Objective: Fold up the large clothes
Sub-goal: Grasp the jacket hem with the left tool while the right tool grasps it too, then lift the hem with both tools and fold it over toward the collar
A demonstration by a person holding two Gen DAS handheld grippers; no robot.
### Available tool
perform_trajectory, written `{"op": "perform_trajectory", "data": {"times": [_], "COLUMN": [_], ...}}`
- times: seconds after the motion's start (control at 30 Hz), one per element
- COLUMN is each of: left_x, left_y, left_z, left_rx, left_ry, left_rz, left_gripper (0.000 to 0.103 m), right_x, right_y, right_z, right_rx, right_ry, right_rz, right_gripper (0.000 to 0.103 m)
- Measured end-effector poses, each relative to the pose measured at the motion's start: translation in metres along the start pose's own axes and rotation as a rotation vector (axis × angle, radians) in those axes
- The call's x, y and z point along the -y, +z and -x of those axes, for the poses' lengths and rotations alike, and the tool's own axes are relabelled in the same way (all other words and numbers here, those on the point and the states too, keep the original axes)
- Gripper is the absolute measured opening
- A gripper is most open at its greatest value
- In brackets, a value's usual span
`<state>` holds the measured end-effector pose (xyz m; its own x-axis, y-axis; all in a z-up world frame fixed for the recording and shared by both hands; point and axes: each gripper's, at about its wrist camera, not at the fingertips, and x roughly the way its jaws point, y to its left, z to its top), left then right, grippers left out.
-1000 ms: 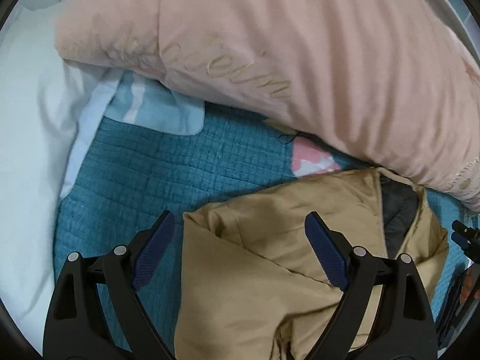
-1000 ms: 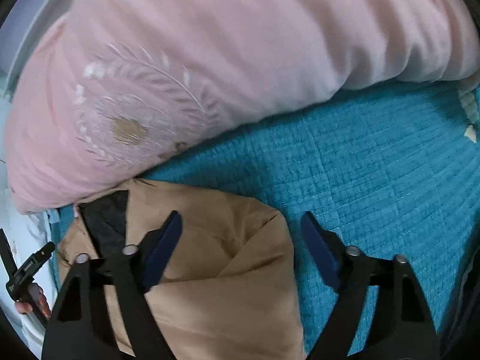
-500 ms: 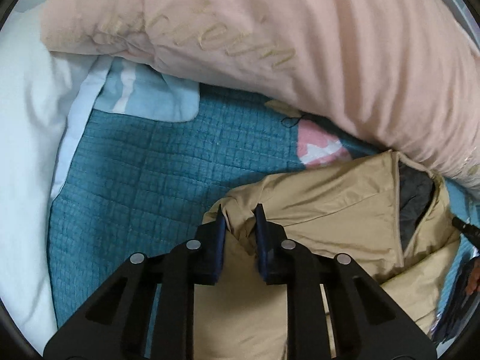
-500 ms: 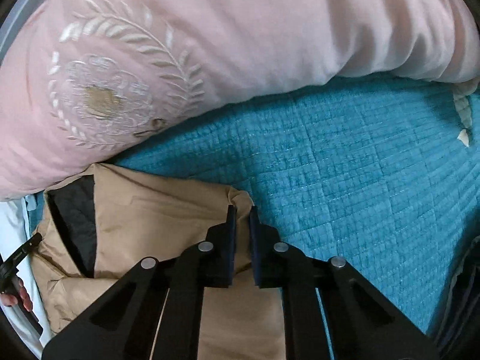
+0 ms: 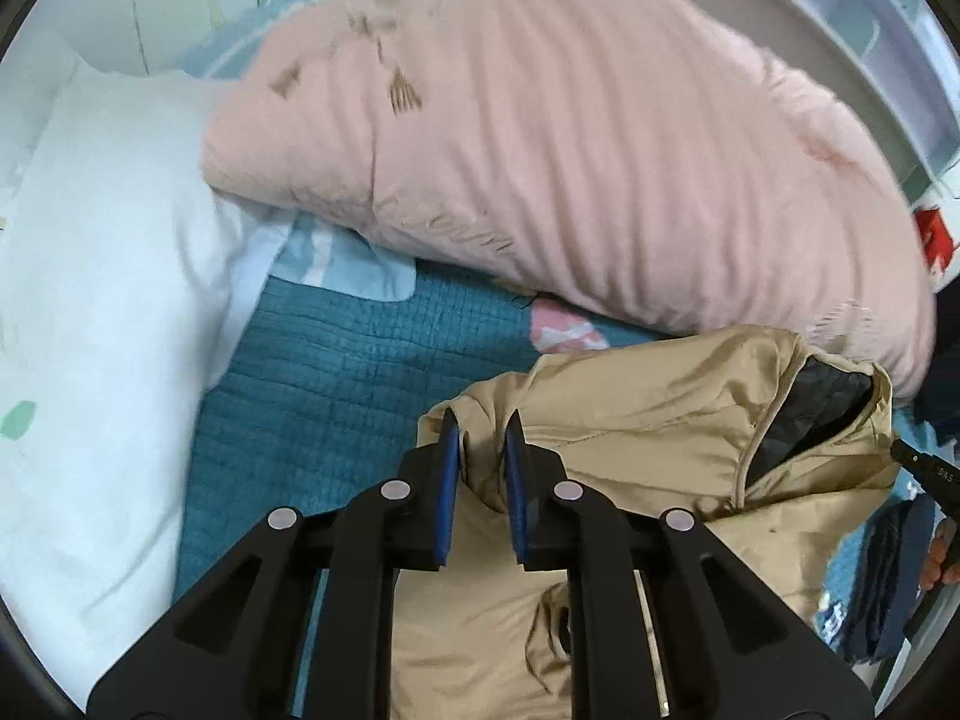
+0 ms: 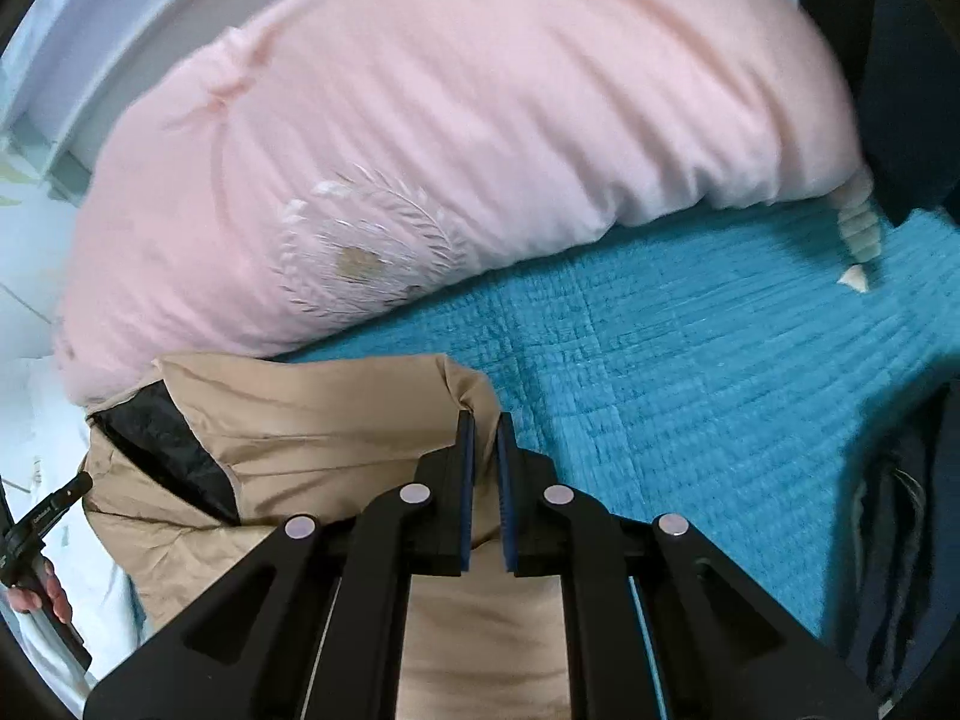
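The big tan shiny jacket with a dark lining point(image 5: 660, 420) lies bunched on the blue-green quilted bed cover point(image 5: 336, 372), just in front of the fat pink pillow with stitched leaves point(image 6: 450, 138). The left gripper point(image 5: 482, 429) has its jaws pinched shut on one tan corner. The right gripper point(image 6: 482, 417) has its jaws pinched shut on the other corner, which pokes up between them. To the left of the left jaws sits a white pillow point(image 5: 108, 252).

I think the folding has only begun. Both corners are held, but the jacket is lumpy, with its dark inside showing. It has yet to be laid flat, folded over and smoothed.
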<state>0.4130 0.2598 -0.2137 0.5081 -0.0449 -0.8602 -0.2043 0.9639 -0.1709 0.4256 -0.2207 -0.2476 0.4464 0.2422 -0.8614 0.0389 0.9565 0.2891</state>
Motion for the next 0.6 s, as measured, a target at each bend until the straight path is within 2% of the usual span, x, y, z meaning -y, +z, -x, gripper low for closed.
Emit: {"op": "perform_trajectory", "data": {"times": [0.1,0.3,0.47,0.6], "left_x": [0.004,-0.006,-0.01,-0.017], "left_y": [-0.016,-0.062,-0.11,-0.162], "left_z": [0.032,0.091,0.133,0.16], "left_rx": [0.037,0.104,0.131,0.128], "left_ry": [-0.009,-0.044,-0.066,-0.084], "left_rz": [-0.008,-0.034,-0.047,-0.063], "left_gripper": [0.009,0.007,0.006,0.006], "right_x": [-0.007,0.0,0.012,0.024], "right_y": [-0.012,-0.056,-0.103,-0.141], "right_z": [0.039,0.106,0.151,0.171], "right_rx": [0.046,0.121,0.158,0.166], "right_ry": [0.015,0.042,0.061,0.071], "right_rz": [0.028,0.062,0.056,0.059], "right_gripper": [0.006,0.006,0.005,0.005]}}
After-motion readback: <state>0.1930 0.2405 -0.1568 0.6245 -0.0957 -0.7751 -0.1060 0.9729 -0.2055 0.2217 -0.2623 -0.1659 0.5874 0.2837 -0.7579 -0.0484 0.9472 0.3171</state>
